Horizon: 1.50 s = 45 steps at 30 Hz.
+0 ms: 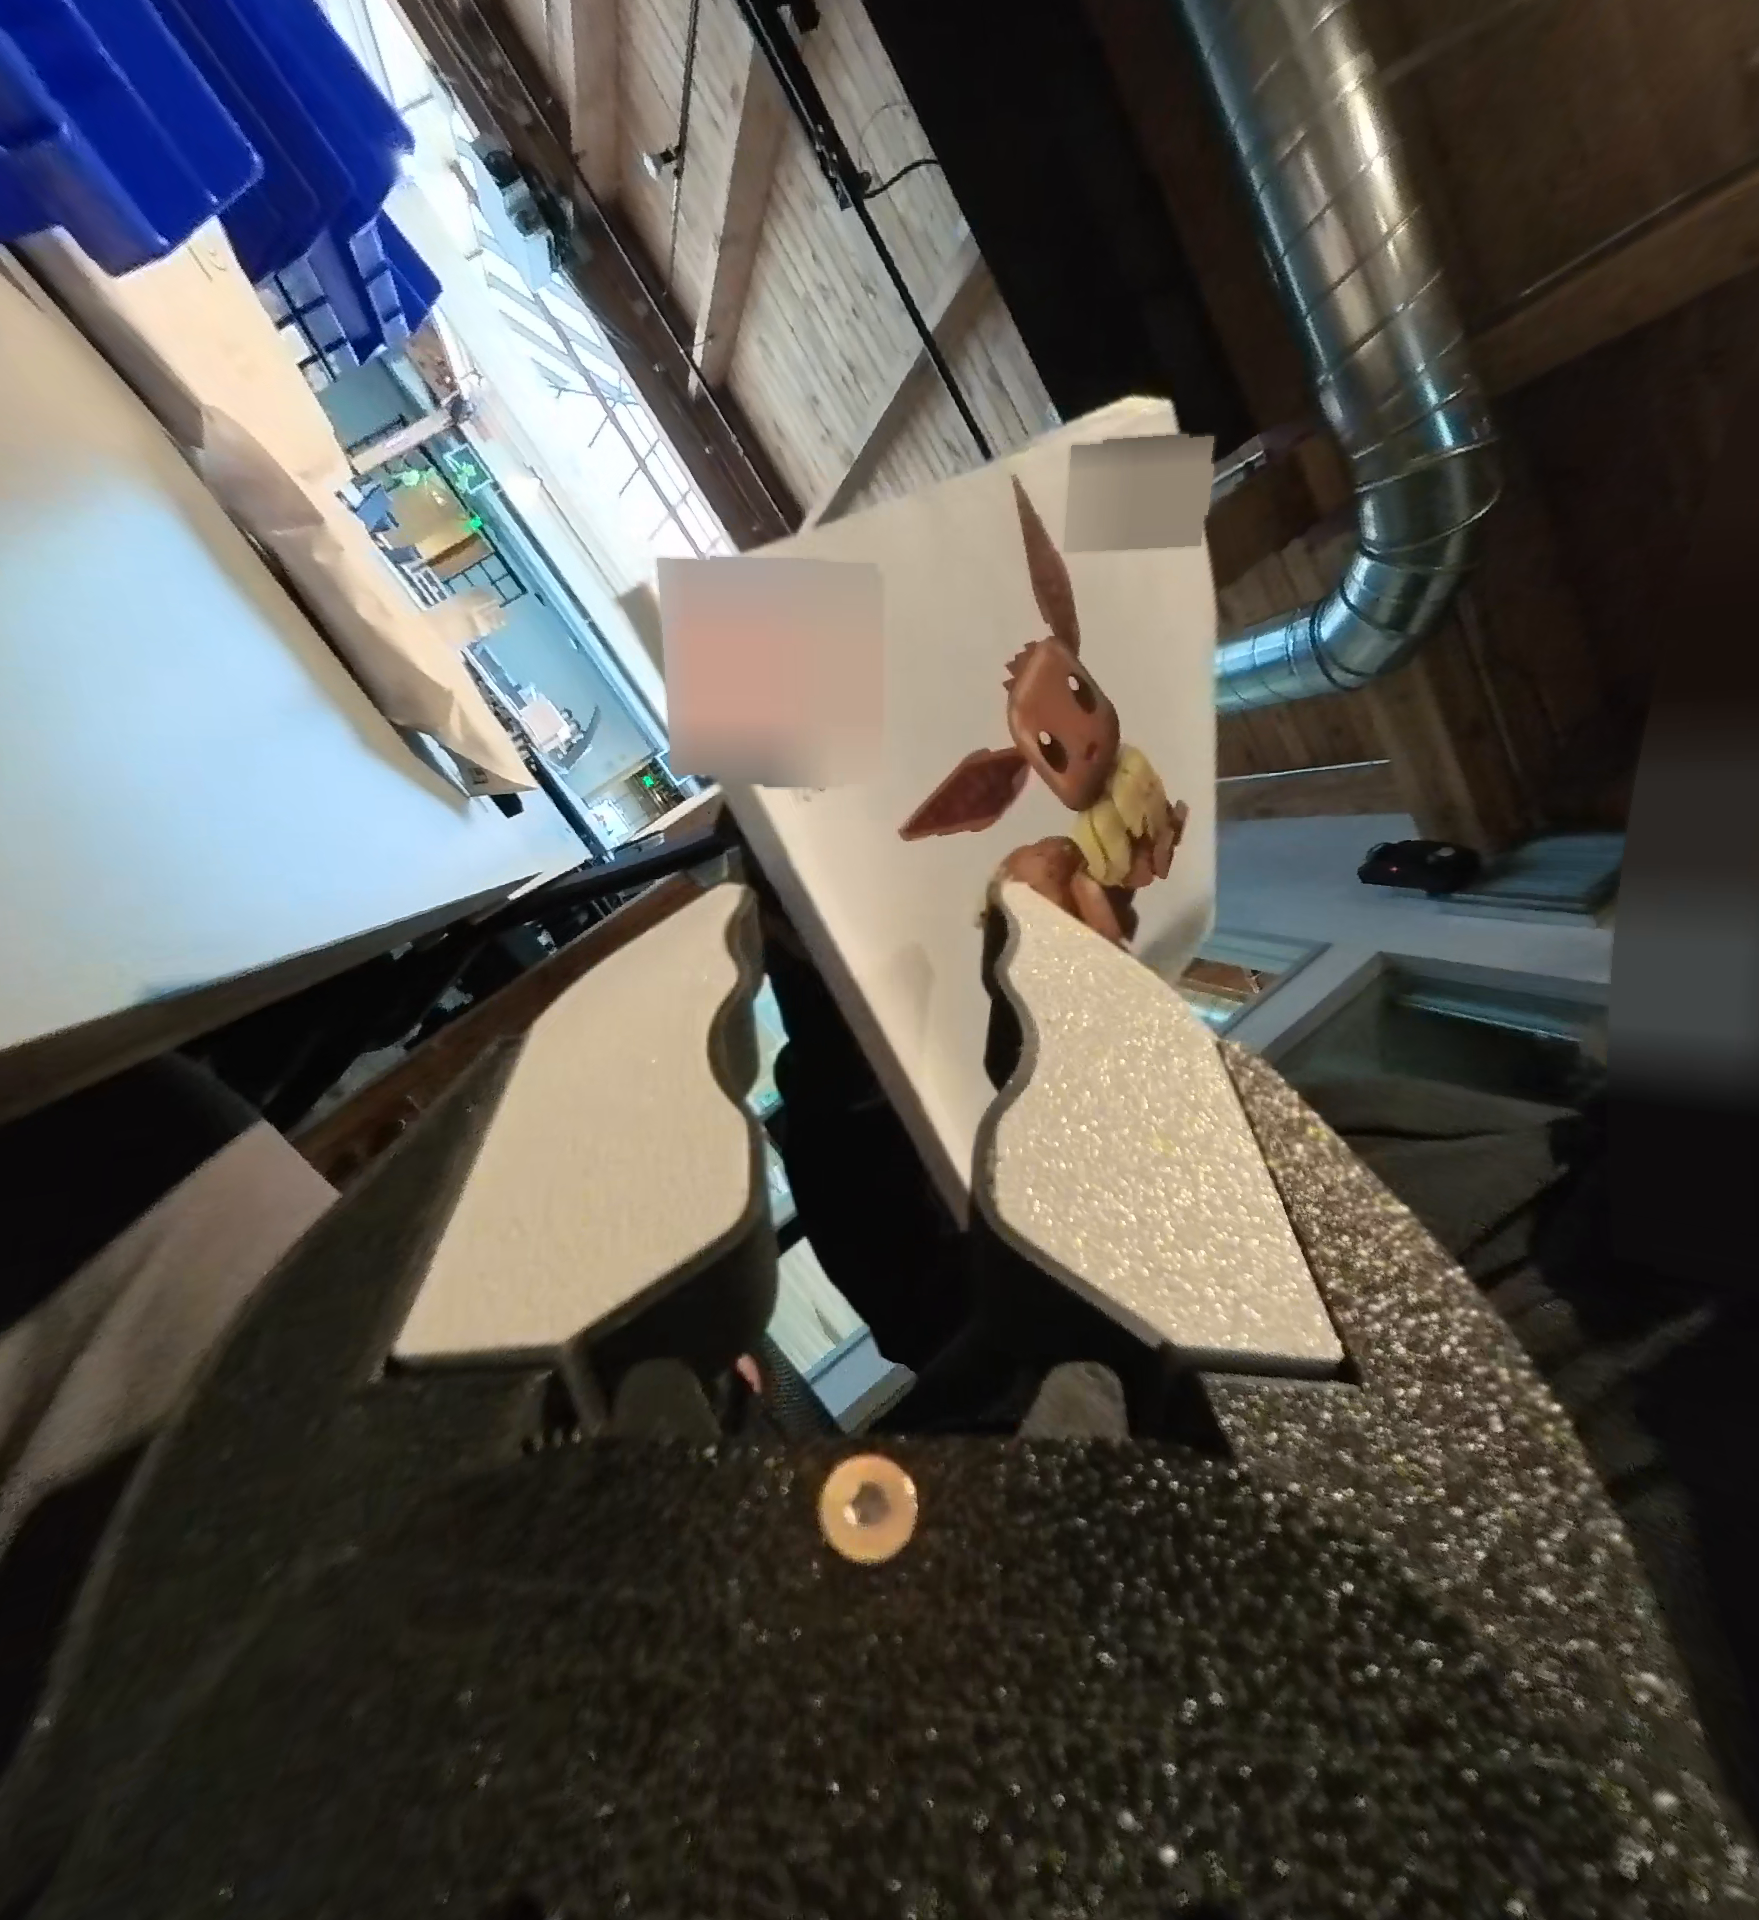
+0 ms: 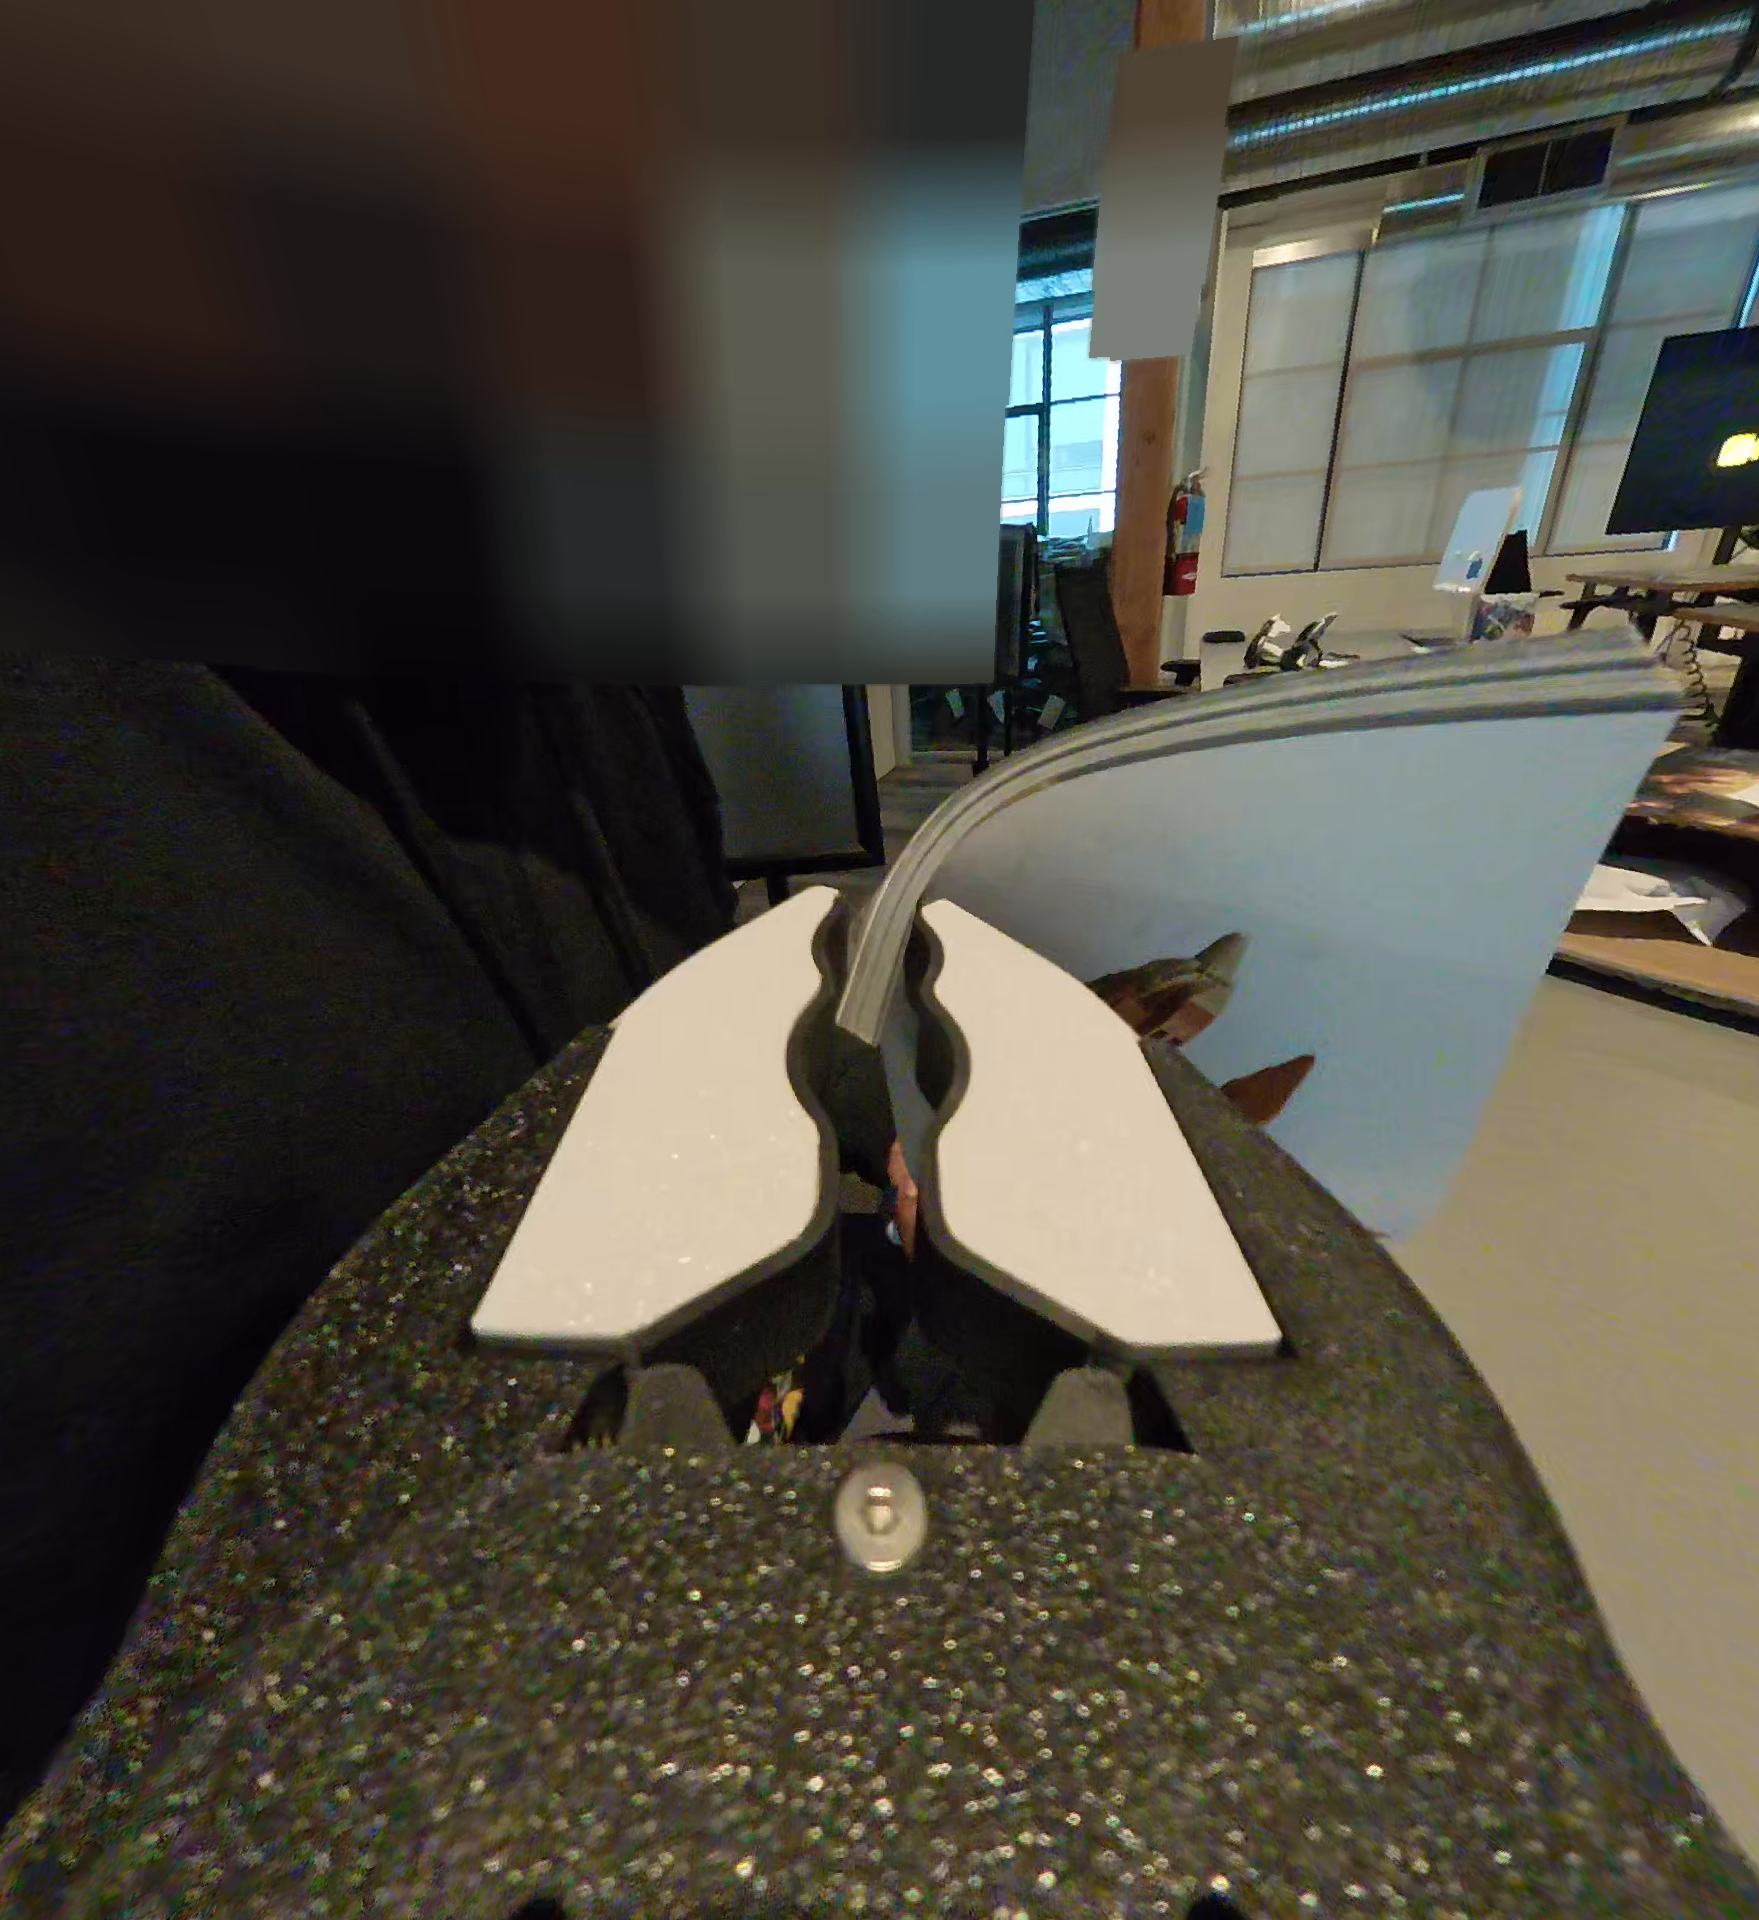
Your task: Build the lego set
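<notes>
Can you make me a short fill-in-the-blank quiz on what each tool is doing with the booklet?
1. The right tool is ____ on the booklet.
2. The left tool has its jaws ____.
3. The booklet's cover shows a ____ creature with long ears.
4. In the right view, the booklet's pages look ____ rather than flat.

Missing words: shut; open; brown; curved

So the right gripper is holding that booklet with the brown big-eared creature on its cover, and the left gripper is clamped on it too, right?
Not quite. The right gripper is shut on the booklet, but the left gripper is open: the left wrist view shows a wide gap between its fingers, with the booklet's cover beyond them.
</notes>
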{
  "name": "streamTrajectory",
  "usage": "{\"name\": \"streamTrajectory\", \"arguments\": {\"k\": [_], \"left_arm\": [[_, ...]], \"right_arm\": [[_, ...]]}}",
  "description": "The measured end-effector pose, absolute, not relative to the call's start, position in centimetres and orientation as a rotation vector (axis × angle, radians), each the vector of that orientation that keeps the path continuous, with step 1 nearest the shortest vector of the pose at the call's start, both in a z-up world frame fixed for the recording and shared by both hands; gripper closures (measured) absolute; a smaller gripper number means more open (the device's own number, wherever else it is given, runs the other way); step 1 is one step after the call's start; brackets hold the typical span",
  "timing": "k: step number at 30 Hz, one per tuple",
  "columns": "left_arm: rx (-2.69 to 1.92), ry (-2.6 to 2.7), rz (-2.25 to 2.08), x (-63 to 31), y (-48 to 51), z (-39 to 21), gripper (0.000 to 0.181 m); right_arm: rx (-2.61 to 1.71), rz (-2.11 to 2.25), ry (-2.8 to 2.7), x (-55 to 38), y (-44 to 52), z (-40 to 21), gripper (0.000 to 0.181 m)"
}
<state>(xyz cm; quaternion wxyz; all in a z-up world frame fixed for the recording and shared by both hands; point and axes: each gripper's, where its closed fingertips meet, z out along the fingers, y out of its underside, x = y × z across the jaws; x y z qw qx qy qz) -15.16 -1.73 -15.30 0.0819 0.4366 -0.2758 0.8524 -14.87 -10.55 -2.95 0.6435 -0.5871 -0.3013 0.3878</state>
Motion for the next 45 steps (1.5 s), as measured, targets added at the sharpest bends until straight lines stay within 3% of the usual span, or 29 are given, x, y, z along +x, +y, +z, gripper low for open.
{"name": "streamTrajectory", "arguments": {"k": [10,27,33,45], "left_arm": [[1.158,-0.765,2.463,-15.5,-4.4,-14.9,0.141],[1.081,-0.791,2.650,-15.8,-3.6,-12.1,0.174],[1.089,-0.887,2.750,-15.9,-2.8,-11.2,0.176],[0.921,-0.963,2.894,-16.6,0.2,-7.6,0.176]], "right_arm": [[-1.337,0.877,-0.706,-15.3,-11.6,-3.4,0.172],[-1.370,0.823,-0.639,-14.4,-13.2,-3.9,0.171],[-1.443,0.745,-0.567,-13.6,-12.9,-3.8,0.168],[-1.461,0.655,-0.411,-10.4,-11.3,-0.8,0.130]]}}
